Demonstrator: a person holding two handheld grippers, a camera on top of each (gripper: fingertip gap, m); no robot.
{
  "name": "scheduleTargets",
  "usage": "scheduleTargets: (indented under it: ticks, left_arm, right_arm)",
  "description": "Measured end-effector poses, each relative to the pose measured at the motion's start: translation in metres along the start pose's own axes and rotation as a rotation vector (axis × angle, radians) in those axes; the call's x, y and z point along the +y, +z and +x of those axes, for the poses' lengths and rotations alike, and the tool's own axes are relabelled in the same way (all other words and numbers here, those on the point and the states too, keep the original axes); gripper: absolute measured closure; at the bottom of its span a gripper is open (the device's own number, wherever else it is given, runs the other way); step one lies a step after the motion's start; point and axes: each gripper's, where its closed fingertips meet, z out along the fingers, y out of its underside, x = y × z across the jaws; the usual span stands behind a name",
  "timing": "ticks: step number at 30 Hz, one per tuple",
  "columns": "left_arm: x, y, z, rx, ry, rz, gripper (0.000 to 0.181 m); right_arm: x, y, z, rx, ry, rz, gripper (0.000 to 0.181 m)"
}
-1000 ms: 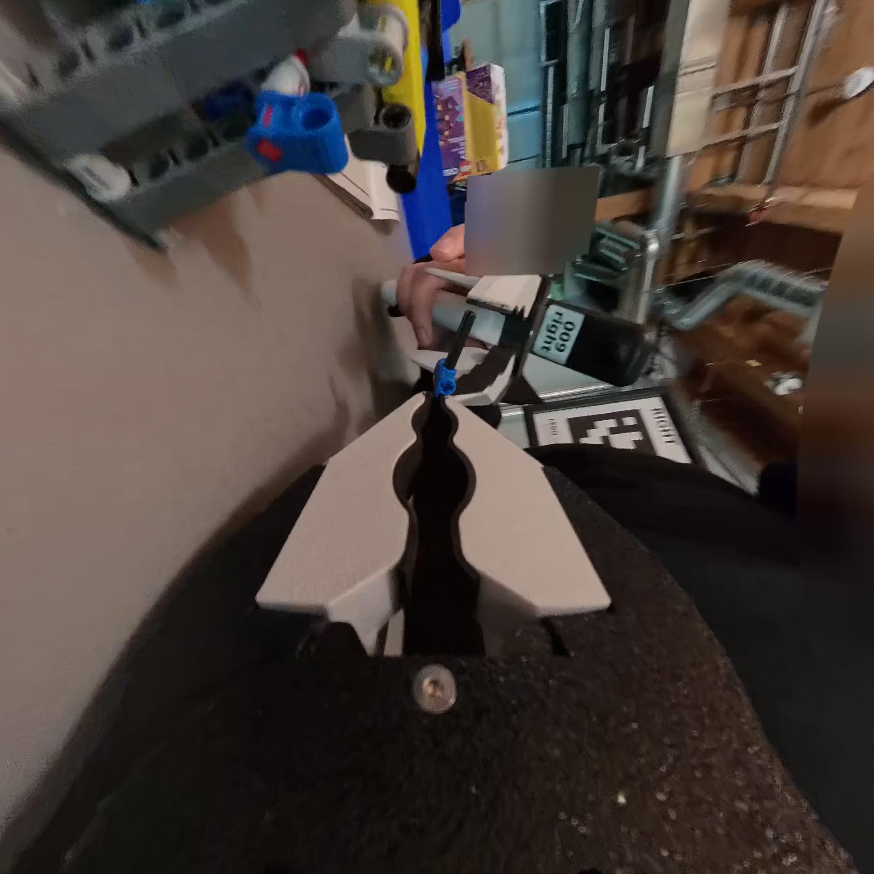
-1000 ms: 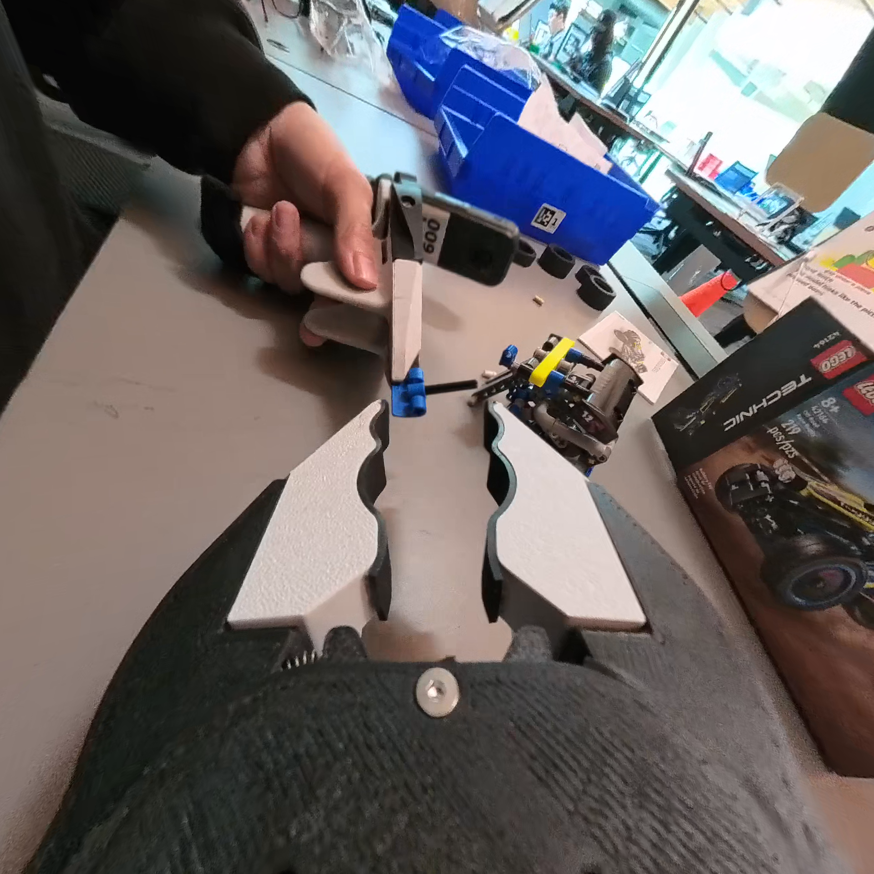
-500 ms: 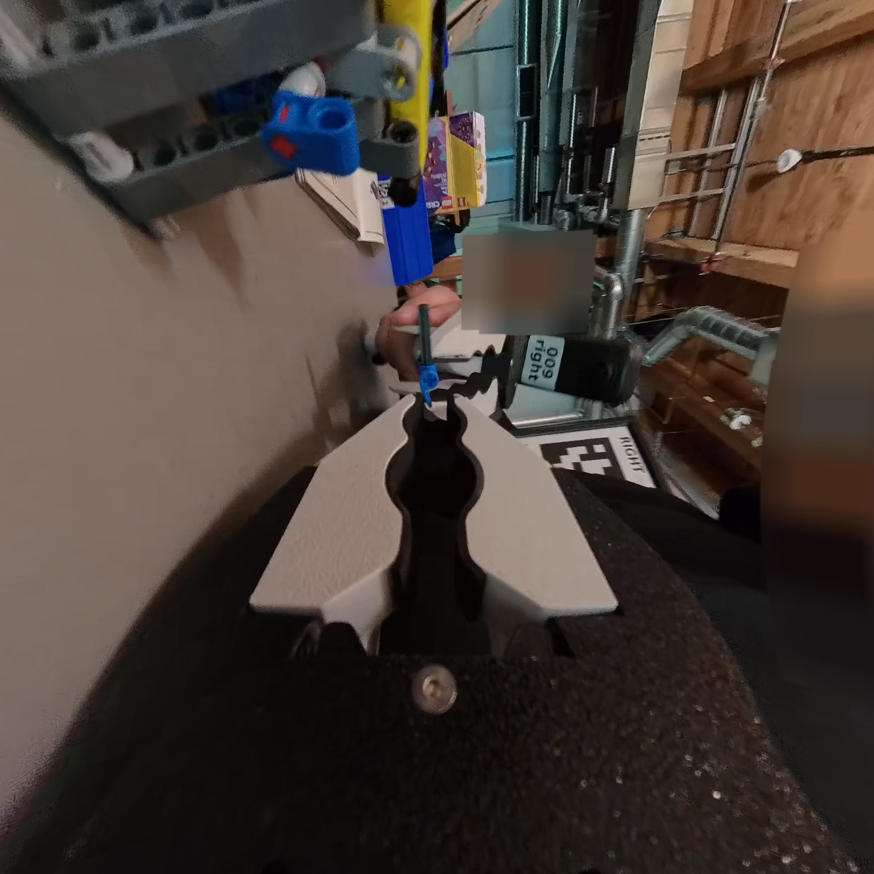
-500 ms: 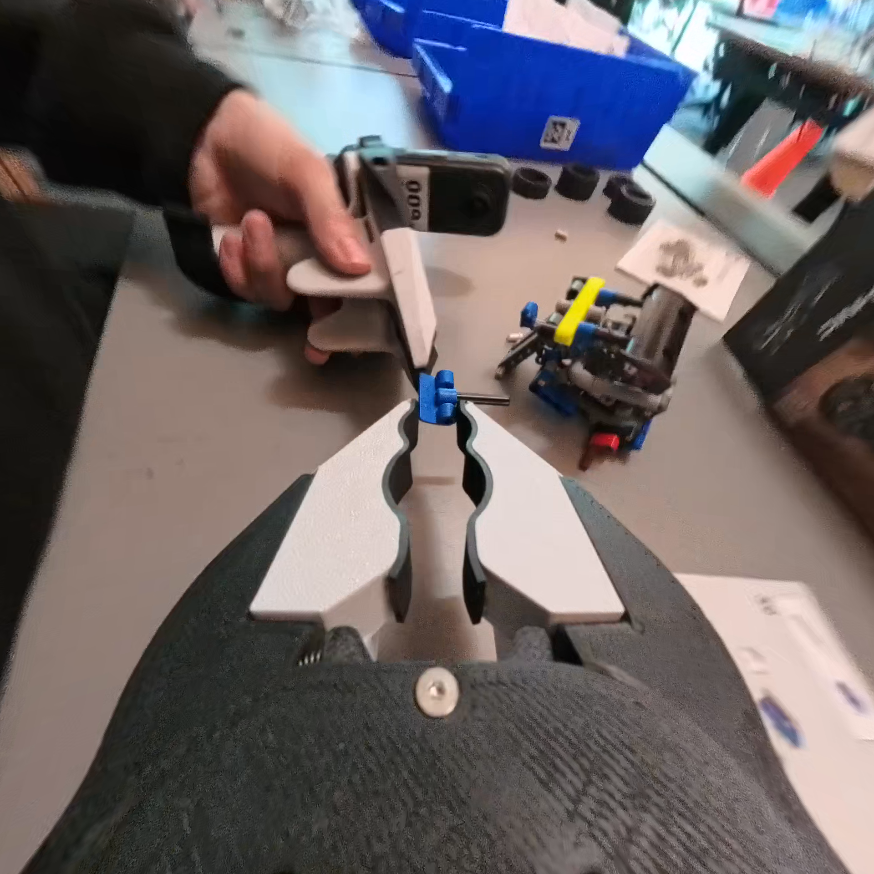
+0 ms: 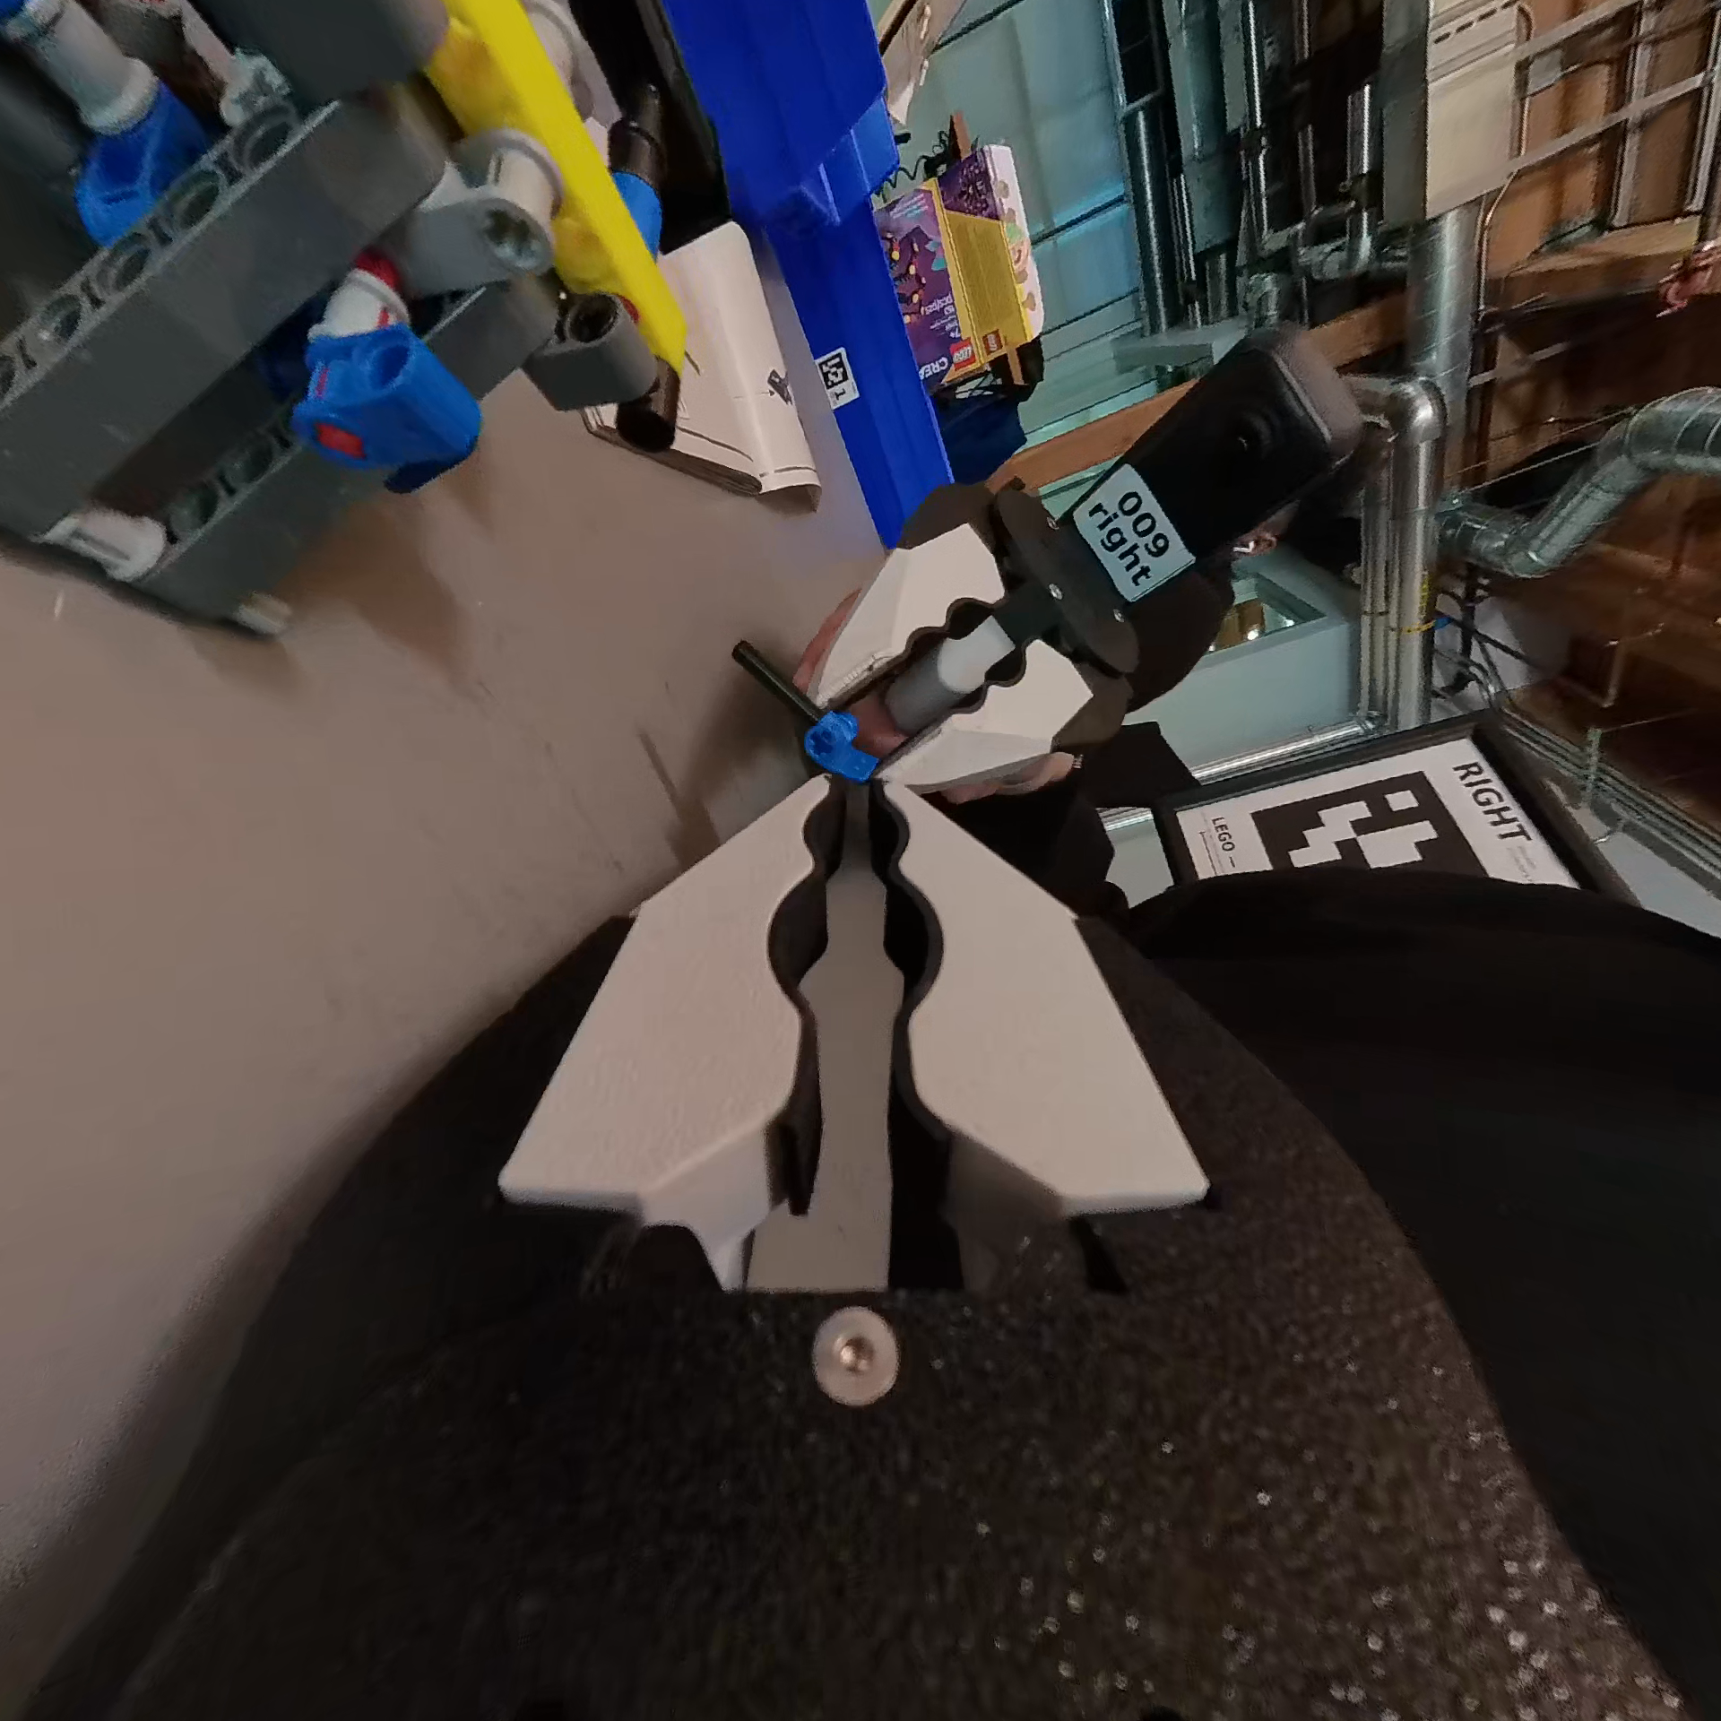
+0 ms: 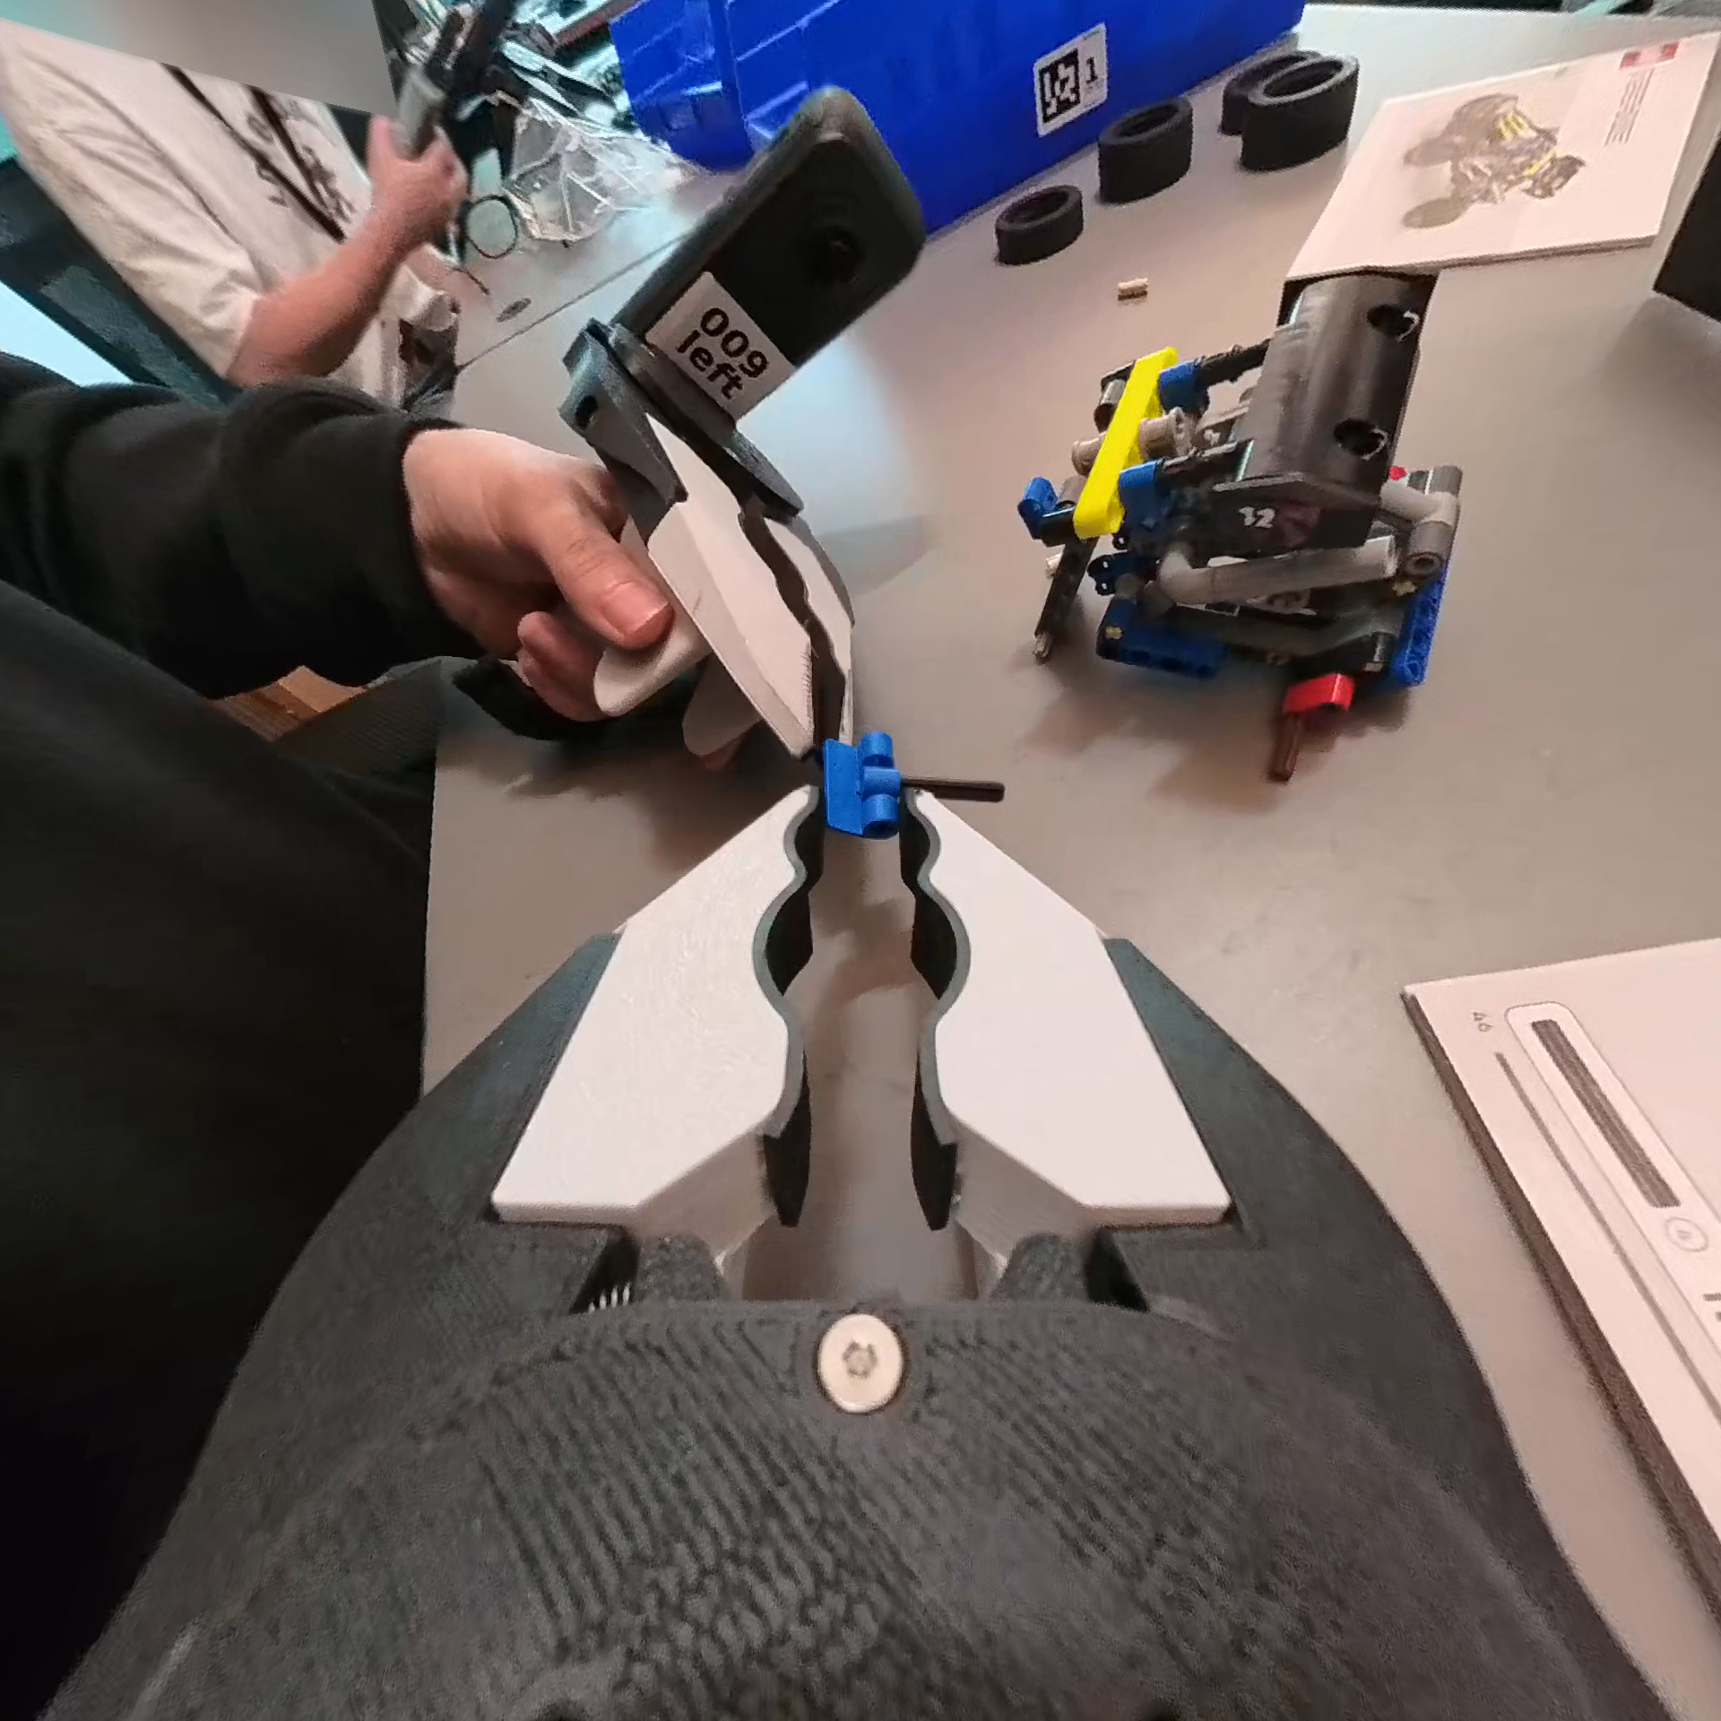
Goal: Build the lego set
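fingers of the right gripper pinch the blue connector at their tips, above the surface; its black axle runs crosswise, pointing toward the half-built model — well apart; left gripper (nearly closed) touches the connector's far side; whether it grips, i cannot tell.

Blue connector glossy plastic; table smooth matt grey; booklet matt paper.

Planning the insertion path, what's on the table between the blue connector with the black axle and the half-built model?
Only bare grey table, in the right wrist view.
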Motion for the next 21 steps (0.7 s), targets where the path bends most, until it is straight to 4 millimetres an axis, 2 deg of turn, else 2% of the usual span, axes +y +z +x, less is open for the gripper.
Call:
scheduleTargets:
  ticks: [6, 8, 11, 15, 21]
  left_arm:
    - [-0.011, -0.003, 0.017, 0.005, 0.157, 0.066, 0.172]
    - [-0.011, 0.001, 0.026, 0.023, 0.214, 0.076, 0.165]
    - [-0.011, 0.013, 0.040, 0.072, 0.245, 0.093, 0.146]
    - [-0.005, 0.033, 0.059, 0.214, 0.151, 0.054, 0.131]
    - [0.003, 0.055, 0.088, 0.437, 0.029, 0.009, 0.129]
  right_arm:
    - [-0.023, -0.016, -0.006, 0.165, -0.304, 0.189, 0.167]
    - [-0.027, -0.023, -0.010, 0.202, -0.380, 0.244, 0.167]
    - [-0.035, -0.037, -0.019, 0.240, -0.486, 0.352, 0.167]
    - [-0.042, -0.054, -0.034, 0.264, -0.670, 0.455, 0.167]
    - [-0.035, -0.056, -0.035, 0.291, -0.820, 0.427, 0.168]
